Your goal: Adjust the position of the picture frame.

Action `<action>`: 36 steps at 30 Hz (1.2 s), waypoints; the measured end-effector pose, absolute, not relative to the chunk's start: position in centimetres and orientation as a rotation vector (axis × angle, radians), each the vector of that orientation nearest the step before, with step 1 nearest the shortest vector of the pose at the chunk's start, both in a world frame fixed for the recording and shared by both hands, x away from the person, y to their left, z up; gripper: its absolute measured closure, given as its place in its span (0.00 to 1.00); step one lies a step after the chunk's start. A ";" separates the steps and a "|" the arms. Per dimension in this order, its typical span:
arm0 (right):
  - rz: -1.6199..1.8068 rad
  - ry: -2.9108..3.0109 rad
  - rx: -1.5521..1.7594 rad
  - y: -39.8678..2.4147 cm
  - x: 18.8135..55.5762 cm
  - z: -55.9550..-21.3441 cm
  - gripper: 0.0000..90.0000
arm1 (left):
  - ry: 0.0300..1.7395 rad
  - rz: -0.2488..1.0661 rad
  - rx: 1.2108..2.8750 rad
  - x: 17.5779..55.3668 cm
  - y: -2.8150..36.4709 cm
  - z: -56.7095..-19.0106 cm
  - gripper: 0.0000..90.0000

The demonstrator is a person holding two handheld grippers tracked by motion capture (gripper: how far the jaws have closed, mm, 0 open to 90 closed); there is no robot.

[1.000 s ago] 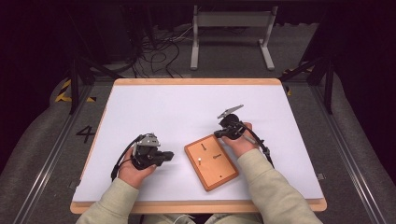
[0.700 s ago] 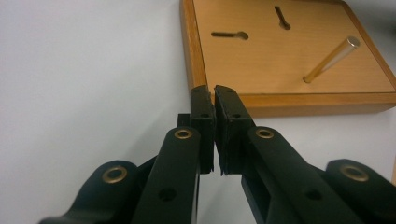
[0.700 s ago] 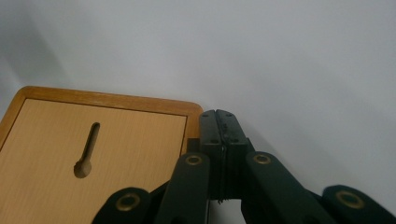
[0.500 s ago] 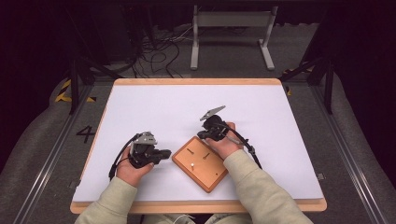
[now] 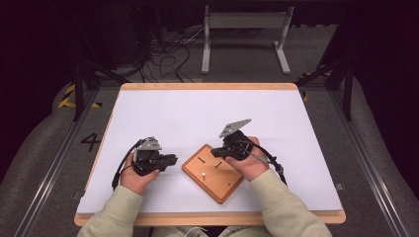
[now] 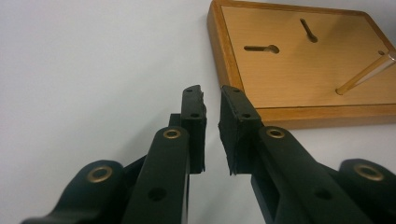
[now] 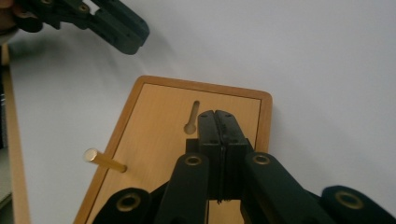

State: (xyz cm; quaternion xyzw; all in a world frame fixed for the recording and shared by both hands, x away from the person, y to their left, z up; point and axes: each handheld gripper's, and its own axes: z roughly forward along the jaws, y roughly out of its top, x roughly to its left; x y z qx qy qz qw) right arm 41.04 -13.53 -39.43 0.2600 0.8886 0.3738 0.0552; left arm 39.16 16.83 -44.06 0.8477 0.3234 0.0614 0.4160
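My right gripper (image 7: 218, 122), clenched empty over the board (image 5: 213, 173), could knock its peg (image 5: 203, 174); my left gripper (image 6: 212, 100), just opening, holds nothing.

A white table top (image 5: 197, 118) with a pale wooden edge sits in the middle of a dim room. The floor (image 5: 44, 163) around it is grey carpet. At 12 o'clock stands a grey metal frame (image 5: 245, 34) on two feet, with a tangle of black cables (image 5: 168, 54) at 11 o'clock. Yellow-and-black tape (image 5: 66, 96) marks the floor at 10 o'clock, above a painted number 4 (image 5: 91, 142). Metal rails (image 5: 49, 173) run along both sides.
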 end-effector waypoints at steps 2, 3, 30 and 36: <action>1.157 2.692 0.779 -13.9 40.4 -39.2 1.00 | 0.810 0.160 2.126 39.3 16.9 -44.0 0.88; 1.163 2.691 0.771 -14.0 40.1 -39.0 1.00 | 0.811 0.158 2.125 39.3 16.9 -44.0 0.88; 1.037 2.868 0.574 -13.3 35.4 -40.3 1.00 | 0.809 0.150 2.119 40.0 16.5 -44.0 0.88; 1.021 2.907 0.551 -12.5 34.7 -41.4 1.00 | 0.811 0.136 2.111 40.2 16.3 -44.1 0.88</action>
